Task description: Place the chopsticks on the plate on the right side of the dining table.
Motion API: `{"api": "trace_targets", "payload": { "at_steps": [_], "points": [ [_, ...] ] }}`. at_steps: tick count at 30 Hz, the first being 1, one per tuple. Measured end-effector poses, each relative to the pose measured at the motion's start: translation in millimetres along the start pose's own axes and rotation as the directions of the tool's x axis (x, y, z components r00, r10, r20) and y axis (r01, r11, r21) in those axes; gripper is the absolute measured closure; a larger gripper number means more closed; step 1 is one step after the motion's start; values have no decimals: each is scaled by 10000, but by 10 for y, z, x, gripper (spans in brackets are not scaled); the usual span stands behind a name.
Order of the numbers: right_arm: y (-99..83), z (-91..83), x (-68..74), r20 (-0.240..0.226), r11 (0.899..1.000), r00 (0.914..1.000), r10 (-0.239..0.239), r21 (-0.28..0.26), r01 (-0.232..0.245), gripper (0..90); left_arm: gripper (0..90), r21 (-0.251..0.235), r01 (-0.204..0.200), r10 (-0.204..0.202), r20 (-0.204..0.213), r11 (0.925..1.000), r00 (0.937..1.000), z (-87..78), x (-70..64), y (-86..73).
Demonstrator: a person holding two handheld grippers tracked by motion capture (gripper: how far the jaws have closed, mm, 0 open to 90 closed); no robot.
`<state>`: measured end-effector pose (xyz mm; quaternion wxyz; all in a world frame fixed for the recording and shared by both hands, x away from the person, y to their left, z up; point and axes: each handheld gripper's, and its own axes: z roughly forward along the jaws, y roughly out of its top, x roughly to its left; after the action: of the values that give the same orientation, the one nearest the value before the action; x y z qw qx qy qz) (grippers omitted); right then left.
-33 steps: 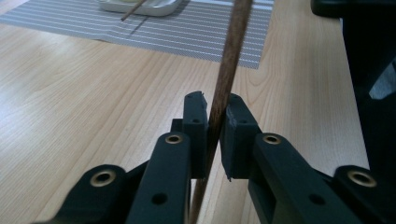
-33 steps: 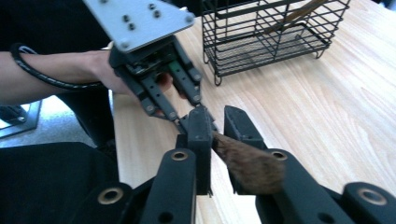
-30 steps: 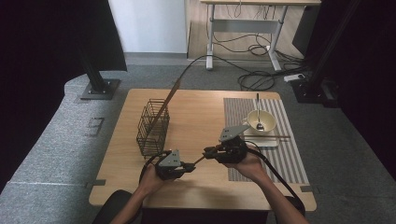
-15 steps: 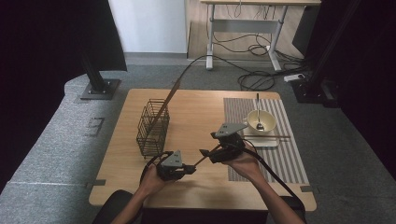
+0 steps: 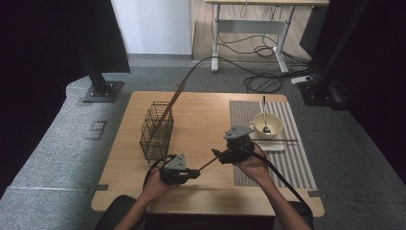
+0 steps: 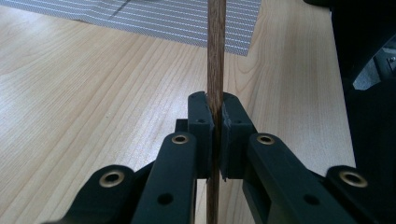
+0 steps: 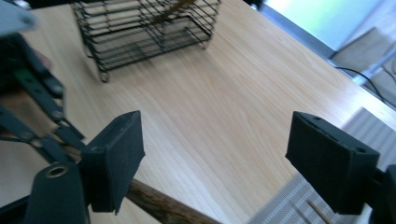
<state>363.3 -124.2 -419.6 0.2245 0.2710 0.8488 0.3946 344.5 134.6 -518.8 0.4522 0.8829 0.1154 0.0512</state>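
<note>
Left gripper view gives me the closest look: my left gripper [image 6: 214,126] has its two black jaws pinched tight on a thin brown wooden stick [image 6: 215,56], which runs straight up between them over the wooden table [image 6: 93,93] toward the edge of a grey striped mat [image 6: 177,21]. The dark bulk at the right edge is, I think, the other gripper, but it is too close and dim to be sure.

In the right gripper view, my right gripper [image 7: 224,154] stands wide, its pads far apart. The same stick passes low beneath the nearer pad, not clamped by it. Beyond, the left gripper's linkage shows at the left, and a black wire basket [image 7: 144,32] sits farther back with a long wooden utensil leaning in it.

From the high view I see what neither of those shows: both hands near the table's front edge, the stick bridging the two grippers just above the tabletop. Farther off on the mat, a pale bowl [image 5: 266,125] holding a spoon rests on a white tray [image 5: 273,145], with a chopstick [image 5: 280,140] lying across it.
</note>
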Motion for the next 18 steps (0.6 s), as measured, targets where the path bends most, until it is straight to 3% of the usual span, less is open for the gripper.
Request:
{"api": "trace_targets", "payload": {
  "at_steps": [10, 14, 18],
  "points": [
    [-295, 27, -202, 356, 9965, 9966, 742, 362, -755, 179, 848, -511, 177, -178, -2, 9985, 9998, -70, 31, -2],
    [-377, 56, -245, 232, 9929, 9939, 1082, 471, -1092, 178, 848, -301, 102, -101, 37, 9995, 9999, -49, 24, -2],
    [-360, 16, -260, 19, 9931, 9945, 1043, 534, -1042, 140, 849, -28, 31, -31, 83, 10000, 10000, -26, 20, -5]
  ]
}}
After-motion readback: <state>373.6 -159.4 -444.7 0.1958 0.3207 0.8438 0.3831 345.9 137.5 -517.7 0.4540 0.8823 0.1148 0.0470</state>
